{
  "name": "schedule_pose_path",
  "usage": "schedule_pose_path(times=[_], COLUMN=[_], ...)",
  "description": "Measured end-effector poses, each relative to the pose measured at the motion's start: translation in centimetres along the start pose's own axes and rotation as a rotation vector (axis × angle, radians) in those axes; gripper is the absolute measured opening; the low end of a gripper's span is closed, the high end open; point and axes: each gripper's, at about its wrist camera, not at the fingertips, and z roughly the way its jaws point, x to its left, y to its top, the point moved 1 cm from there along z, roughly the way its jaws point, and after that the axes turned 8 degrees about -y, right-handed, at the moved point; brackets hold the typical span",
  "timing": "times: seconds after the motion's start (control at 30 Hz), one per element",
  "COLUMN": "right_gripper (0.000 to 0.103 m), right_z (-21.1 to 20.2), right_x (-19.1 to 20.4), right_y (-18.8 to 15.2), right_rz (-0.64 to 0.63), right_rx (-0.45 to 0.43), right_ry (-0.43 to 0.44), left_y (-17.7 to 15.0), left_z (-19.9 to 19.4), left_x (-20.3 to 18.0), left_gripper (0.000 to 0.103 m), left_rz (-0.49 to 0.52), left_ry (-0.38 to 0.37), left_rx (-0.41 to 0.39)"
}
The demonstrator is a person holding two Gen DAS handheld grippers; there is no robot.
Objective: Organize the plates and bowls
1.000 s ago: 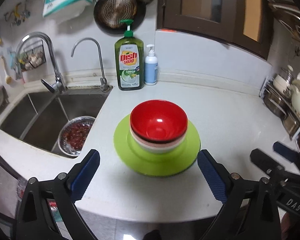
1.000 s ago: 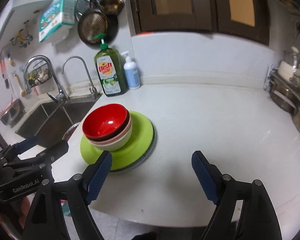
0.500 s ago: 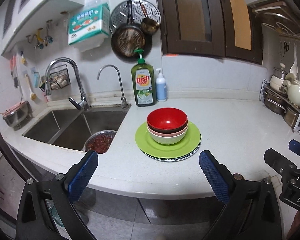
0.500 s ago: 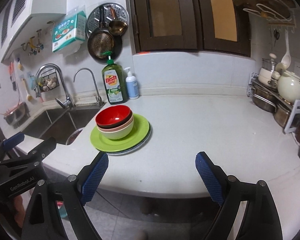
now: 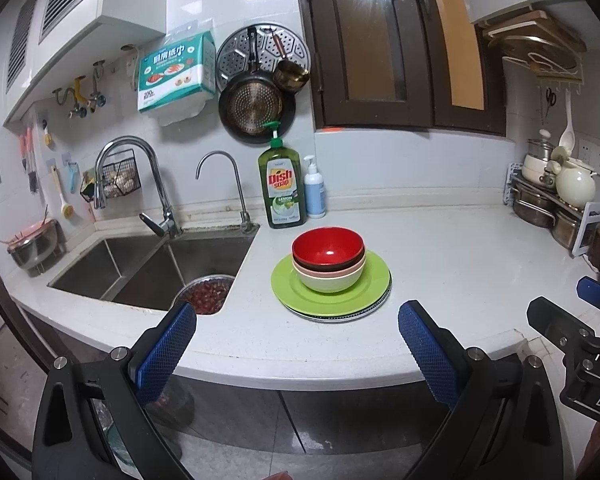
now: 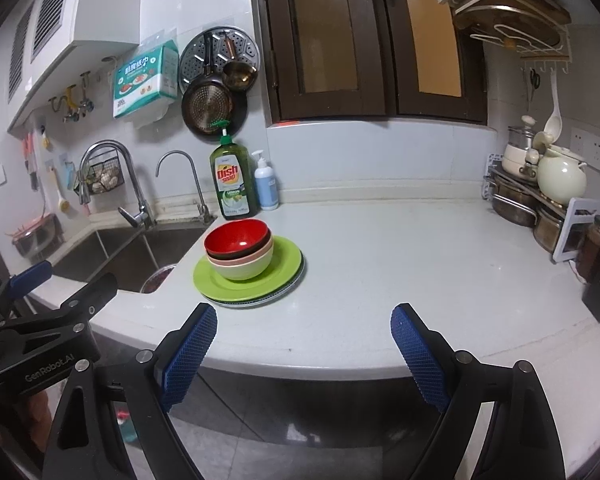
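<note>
A red bowl (image 5: 327, 249) tops a nest of bowls, with a dark, a pink and a pale green bowl (image 5: 332, 280) under it. The nest sits on a lime green plate (image 5: 368, 284) stacked on another plate, on the white counter (image 5: 460, 264). The same stack shows in the right wrist view, red bowl (image 6: 236, 237) on green plate (image 6: 284, 268). My left gripper (image 5: 296, 338) is open and empty, off the counter's front edge. My right gripper (image 6: 304, 340) is likewise open and empty, to the right of the stack.
A steel sink (image 5: 160, 268) with a strainer of red fruit (image 5: 208, 294) lies left of the stack. Dish soap (image 5: 281, 188) and a pump bottle (image 5: 314, 188) stand at the back wall. Pots and a kettle (image 5: 556, 196) crowd the right end.
Both grippers have pulled back and up from the stack, past the counter's front edge; the stack now looks smaller and farther. Both stay open.
</note>
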Motion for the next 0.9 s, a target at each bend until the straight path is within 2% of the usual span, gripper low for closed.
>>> schedule_pose_path(times=[0.9], right_gripper=[0.090], right_z=[-2.3], right_x=[-0.4], right_y=[-0.3], right_rz=[0.001], right_rx=[-0.035], right_ry=[-0.037], left_y=[0.1], left_z=[-1.8], left_x=[-0.6], left_gripper=[0.103], left_rz=[0.013], left_ry=[-0.033], left_rx=[-0.029])
